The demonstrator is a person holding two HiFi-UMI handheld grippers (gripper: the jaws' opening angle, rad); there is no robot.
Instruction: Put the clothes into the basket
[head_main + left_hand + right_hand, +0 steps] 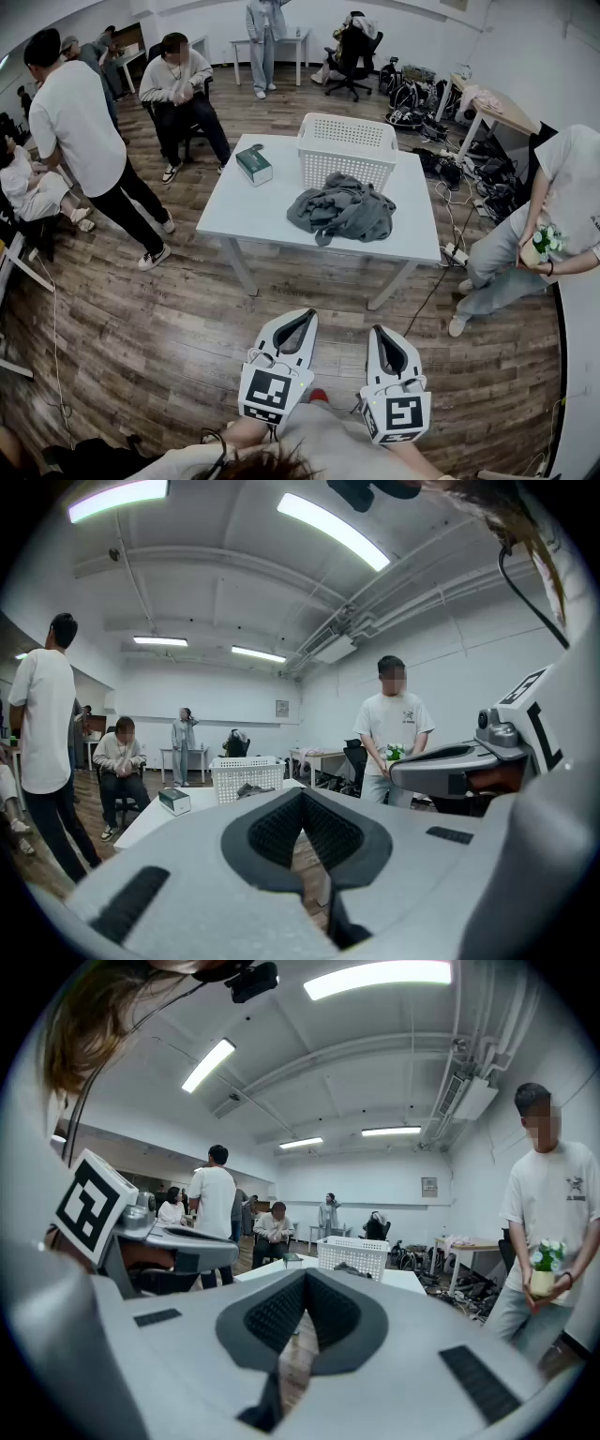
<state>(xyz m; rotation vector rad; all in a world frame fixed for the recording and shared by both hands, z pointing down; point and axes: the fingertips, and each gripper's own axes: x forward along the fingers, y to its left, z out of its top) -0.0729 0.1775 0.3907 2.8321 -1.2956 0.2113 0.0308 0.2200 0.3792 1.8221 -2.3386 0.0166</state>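
A crumpled grey garment [343, 209] lies on the white table [253, 211], just in front of a white slatted basket [346, 150] that stands at the table's far side. Both grippers hover well short of the table, over the wooden floor, close to my body. My left gripper [303, 318] is shut with nothing in it. My right gripper [384, 333] is shut and empty too. In the left gripper view the basket [246, 776] shows far ahead with the grey garment [249, 789] below it; the right gripper view shows the basket [354, 1255] likewise.
A green box [253, 164] sits on the table's left part. Several people stand or sit around: one in white [80, 131] at left, one seated [178, 84] behind, one holding a small plant [546, 242] at right. Cables and bags [441, 141] litter the floor at right.
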